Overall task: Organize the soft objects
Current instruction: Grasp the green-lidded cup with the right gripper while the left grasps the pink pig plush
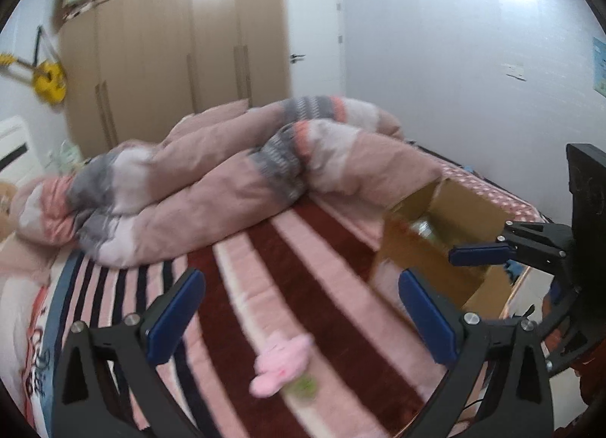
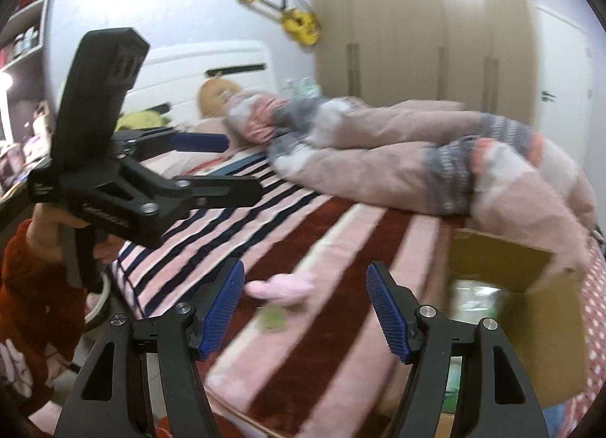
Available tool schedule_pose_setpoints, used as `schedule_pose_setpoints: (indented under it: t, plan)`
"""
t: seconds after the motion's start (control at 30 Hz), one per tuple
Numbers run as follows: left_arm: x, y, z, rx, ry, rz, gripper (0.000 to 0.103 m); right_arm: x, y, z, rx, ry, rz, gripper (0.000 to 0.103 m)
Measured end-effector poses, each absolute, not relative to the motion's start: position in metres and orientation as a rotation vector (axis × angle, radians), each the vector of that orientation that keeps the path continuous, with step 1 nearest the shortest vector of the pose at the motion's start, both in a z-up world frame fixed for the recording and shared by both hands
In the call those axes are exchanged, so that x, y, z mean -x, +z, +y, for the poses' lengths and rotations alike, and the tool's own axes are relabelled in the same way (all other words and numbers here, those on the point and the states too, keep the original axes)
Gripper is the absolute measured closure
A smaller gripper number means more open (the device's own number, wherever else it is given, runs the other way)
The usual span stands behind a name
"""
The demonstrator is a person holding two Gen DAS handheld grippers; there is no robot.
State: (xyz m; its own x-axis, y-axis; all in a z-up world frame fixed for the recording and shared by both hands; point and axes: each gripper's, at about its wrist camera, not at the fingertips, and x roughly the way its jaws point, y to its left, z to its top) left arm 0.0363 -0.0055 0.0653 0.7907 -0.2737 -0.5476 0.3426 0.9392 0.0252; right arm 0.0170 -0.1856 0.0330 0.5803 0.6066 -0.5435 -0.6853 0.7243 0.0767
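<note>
A small pink plush toy (image 1: 282,364) with a green bit beside it lies on the striped bed cover near the front edge; it also shows in the right wrist view (image 2: 282,286). My left gripper (image 1: 303,318) is open and empty just above and behind the toy. My right gripper (image 2: 305,311) is open and empty, with the toy just beyond its fingertips. An open cardboard box (image 1: 439,237) stands on the bed to the right; in the right wrist view the box (image 2: 530,309) holds something green and white.
A rumpled pink and grey duvet (image 1: 235,176) lies across the far half of the bed. A doll (image 2: 217,95) and a yellow plush (image 2: 138,120) rest by the headboard. Wardrobe (image 1: 170,52), door and walls stand behind. The bed's edge is near the grippers.
</note>
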Motion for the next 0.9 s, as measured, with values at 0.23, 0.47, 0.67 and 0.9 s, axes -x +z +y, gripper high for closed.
schedule_pose_setpoints:
  t: [0.23, 0.47, 0.67, 0.9]
  plan:
    - [-0.042, 0.008, 0.054, -0.063, -0.3, 0.666, 0.001, -0.032, -0.019, -0.12, 0.192, 0.842, 0.704, 0.039]
    - [-0.065, -0.051, 0.07, 0.01, -0.352, 0.761, 0.002, -0.061, -0.089, -0.094, 0.192, 0.853, 0.845, 0.039]
    - [-0.087, -0.091, 0.073, 0.069, -0.399, 0.823, 0.002, -0.079, -0.135, -0.08, 0.226, 0.838, 0.916, 0.039]
    - [-0.103, -0.116, 0.064, 0.101, -0.458, 0.864, 0.002, -0.093, -0.158, -0.075, 0.237, 0.852, 0.919, 0.06]
